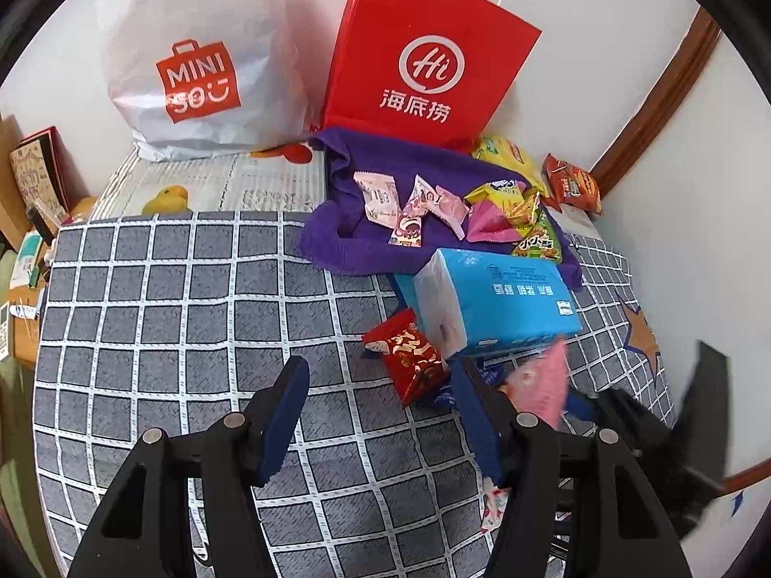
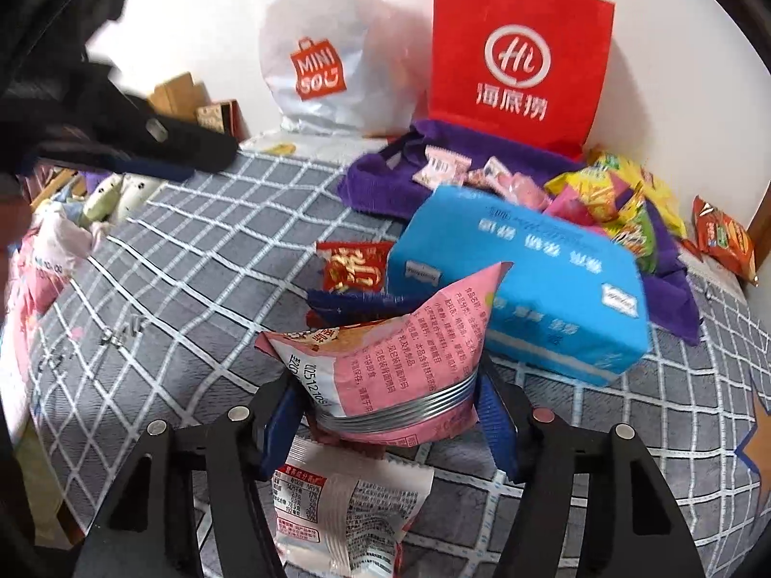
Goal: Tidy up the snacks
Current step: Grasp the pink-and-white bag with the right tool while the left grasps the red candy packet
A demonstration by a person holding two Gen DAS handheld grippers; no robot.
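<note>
My right gripper (image 2: 390, 404) is shut on a pink snack packet (image 2: 400, 356) and holds it above the checked bedsheet; the packet also shows blurred in the left wrist view (image 1: 539, 380). A white and red packet (image 2: 347, 505) lies under it. My left gripper (image 1: 380, 385) is open and empty over the sheet. A small red packet (image 1: 409, 356) and a dark blue packet (image 2: 352, 301) lie by a blue tissue pack (image 1: 501, 303). Several snacks (image 1: 462, 212) lie on a purple towel (image 1: 347, 245).
A white MINISO bag (image 1: 192, 62) and a red paper bag (image 1: 429, 58) stand against the back wall. An orange packet (image 1: 573, 183) lies at the right by the wall. Boxes and clutter (image 1: 33, 192) sit off the bed's left edge.
</note>
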